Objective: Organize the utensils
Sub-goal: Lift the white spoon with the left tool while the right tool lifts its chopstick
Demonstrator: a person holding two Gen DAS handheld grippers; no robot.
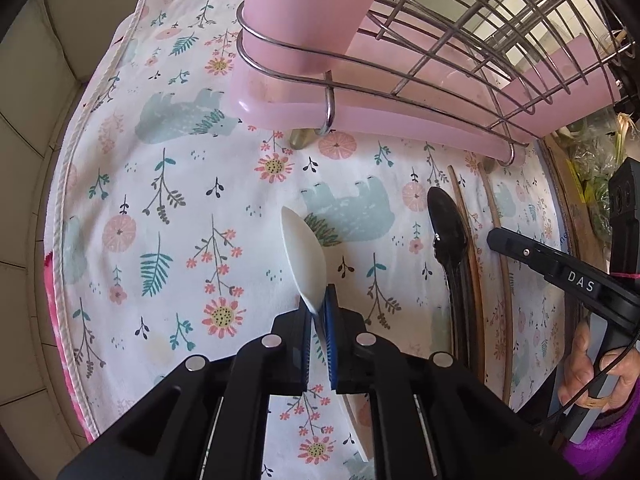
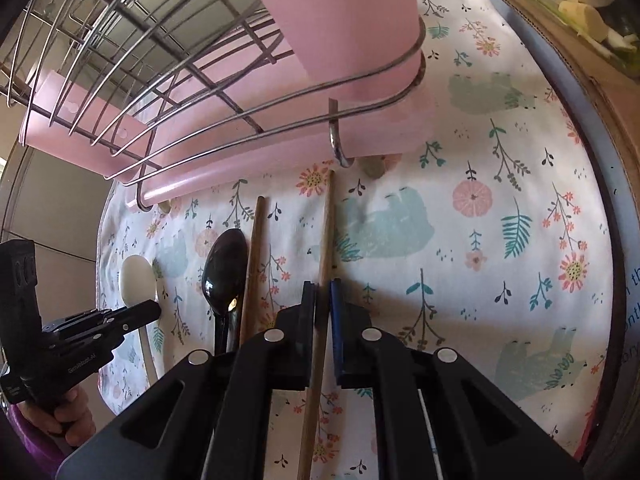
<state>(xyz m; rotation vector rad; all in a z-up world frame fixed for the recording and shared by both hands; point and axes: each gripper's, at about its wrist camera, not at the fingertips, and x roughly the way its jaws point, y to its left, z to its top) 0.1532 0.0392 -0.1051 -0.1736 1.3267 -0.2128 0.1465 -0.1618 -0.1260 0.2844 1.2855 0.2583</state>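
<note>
Left claw (image 1: 319,312) is pinching the white spoon (image 1: 301,256) at its neck over the floral cloth (image 1: 168,208), right claw (image 2: 323,300) closing narrowly around a chopstick (image 2: 326,236); both probably need lifting upright toward the pink holder (image 1: 296,12) at far side.

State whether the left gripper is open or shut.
Shut on the white spoon: in the left wrist view, the left gripper has both pads pressed against the spoon's neck.
</note>
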